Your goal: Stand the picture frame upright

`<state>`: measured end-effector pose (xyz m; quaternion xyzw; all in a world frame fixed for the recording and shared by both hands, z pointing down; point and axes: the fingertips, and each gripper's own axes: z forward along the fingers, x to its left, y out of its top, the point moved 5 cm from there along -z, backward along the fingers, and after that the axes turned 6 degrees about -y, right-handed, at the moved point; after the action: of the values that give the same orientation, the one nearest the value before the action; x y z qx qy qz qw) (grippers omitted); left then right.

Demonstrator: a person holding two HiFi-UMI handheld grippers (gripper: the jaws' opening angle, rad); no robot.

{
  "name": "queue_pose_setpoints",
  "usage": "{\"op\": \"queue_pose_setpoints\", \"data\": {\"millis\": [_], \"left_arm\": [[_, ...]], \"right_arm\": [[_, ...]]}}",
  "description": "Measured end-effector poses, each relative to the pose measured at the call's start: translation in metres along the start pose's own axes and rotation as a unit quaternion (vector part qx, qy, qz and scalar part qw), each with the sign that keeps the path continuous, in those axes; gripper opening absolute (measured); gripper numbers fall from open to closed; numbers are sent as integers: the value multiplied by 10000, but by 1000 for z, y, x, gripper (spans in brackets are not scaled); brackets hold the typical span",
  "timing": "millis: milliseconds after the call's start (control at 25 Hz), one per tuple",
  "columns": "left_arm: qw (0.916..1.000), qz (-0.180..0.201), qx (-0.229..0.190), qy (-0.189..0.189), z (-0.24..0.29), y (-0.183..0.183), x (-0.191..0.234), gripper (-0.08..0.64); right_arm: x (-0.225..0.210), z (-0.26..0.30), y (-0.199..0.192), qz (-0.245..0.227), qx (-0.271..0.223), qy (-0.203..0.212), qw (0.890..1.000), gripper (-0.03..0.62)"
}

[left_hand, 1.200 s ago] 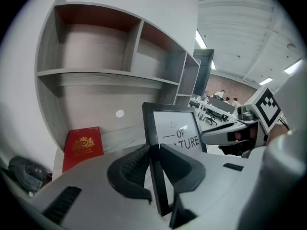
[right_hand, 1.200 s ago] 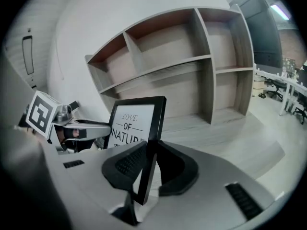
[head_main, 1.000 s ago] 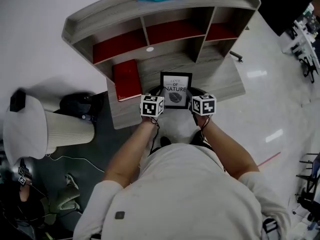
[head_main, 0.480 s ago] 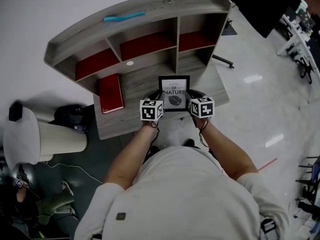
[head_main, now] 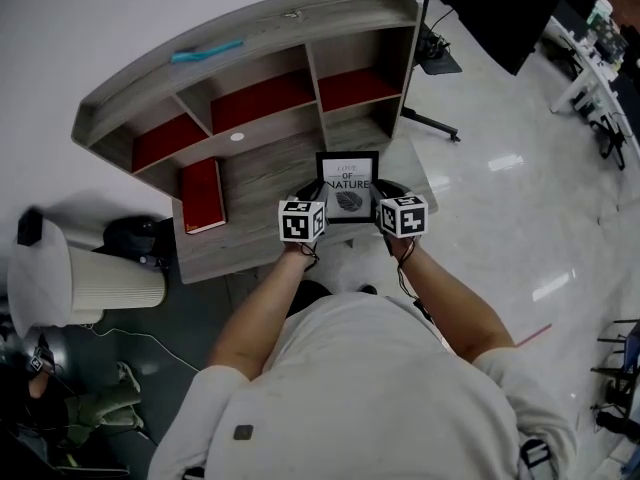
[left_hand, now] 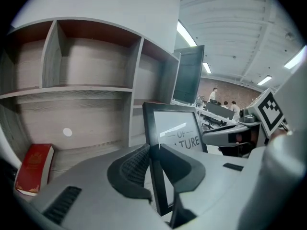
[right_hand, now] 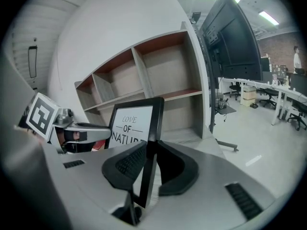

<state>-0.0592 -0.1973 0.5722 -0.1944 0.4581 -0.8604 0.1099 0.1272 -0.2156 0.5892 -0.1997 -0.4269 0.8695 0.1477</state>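
Head view has the picture frame (head_main: 348,186) at the worktop's (head_main: 262,173) front edge, left gripper (head_main: 316,190) clamped on its left side, right gripper (head_main: 382,190) clamped on its right.

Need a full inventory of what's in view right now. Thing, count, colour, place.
picture frame: 1, black with white print, upright between both grippers, over the desk's front edge
desk with shelf unit: 1, grey wood, red inside the compartments, ahead of the person
book: 1, red, on the desk, left
pen-like thing: 1, teal, on top of the shelf unit
round dot: 1, white, on the desk's back panel
ribbed cylinder: 1, white, on the floor left of the desk
screen on stand: 1, black, right of the desk
left gripper: 1, grey, shut on the picture frame's left edge
right gripper: 1, grey, shut on the picture frame's right edge
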Motion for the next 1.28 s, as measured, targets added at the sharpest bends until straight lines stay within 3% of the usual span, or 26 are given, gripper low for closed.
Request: {"op": "queue_pose_setpoints", "data": {"millis": [480, 1280], "left_arm": [[10000, -2, 66, -24, 29, 6, 15, 84], [9991, 165, 189, -344, 83, 20, 119, 84]], "right_arm": [[-13, 25, 7, 41, 27, -60, 10000, 74], [6, 130, 25, 120, 29, -199, 9997, 75]]}}
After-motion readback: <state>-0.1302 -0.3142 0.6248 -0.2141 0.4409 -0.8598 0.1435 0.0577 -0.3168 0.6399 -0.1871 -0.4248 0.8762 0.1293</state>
